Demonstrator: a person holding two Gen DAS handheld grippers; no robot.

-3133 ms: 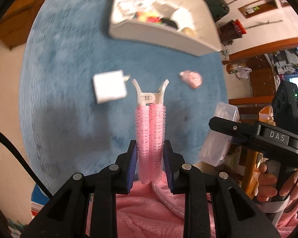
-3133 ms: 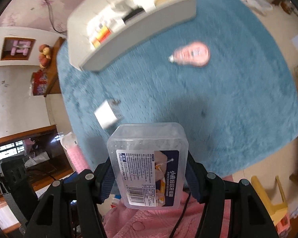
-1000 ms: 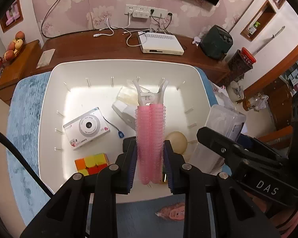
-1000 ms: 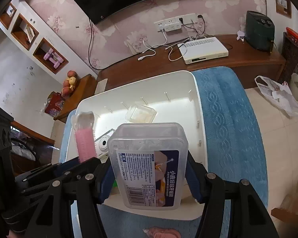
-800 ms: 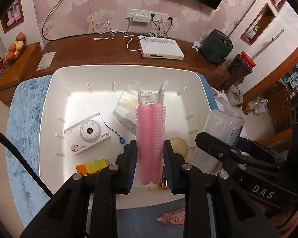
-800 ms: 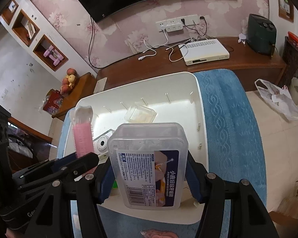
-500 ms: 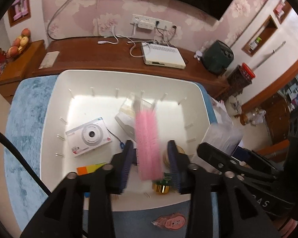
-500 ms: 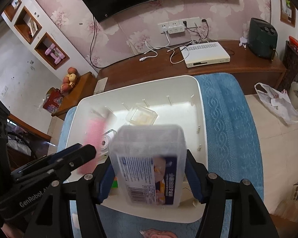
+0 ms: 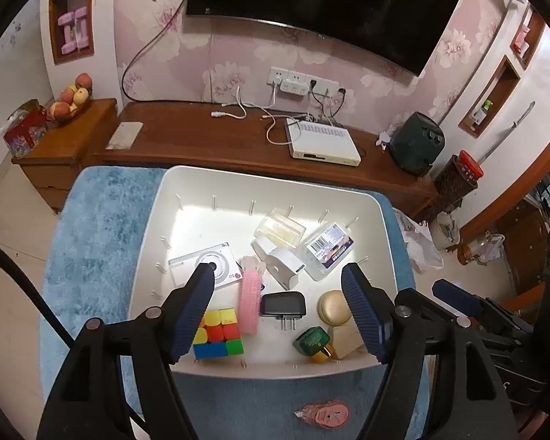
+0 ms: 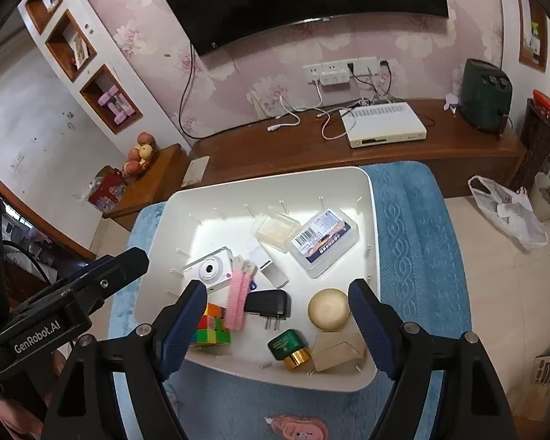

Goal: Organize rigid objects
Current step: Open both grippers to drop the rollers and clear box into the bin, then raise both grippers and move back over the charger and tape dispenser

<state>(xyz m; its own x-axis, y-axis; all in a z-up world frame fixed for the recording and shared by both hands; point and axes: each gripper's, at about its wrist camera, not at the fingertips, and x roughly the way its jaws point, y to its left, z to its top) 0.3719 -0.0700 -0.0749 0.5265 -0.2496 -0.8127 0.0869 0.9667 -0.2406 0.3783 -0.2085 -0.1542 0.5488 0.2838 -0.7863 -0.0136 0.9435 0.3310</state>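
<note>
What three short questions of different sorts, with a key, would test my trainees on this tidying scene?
1. True or false: the left gripper is holding the pink hair roller clip.
2. Which item lies on the blue rug outside the white bin?
A. the puzzle cube
B. the pink correction tape
C. the black plug adapter
3. Fill in: the clear labelled box lies in the bin's far ____ corner, seen from the right gripper.

Key: 1. false, both grippers are open and empty; 2. B; 3. right.
</note>
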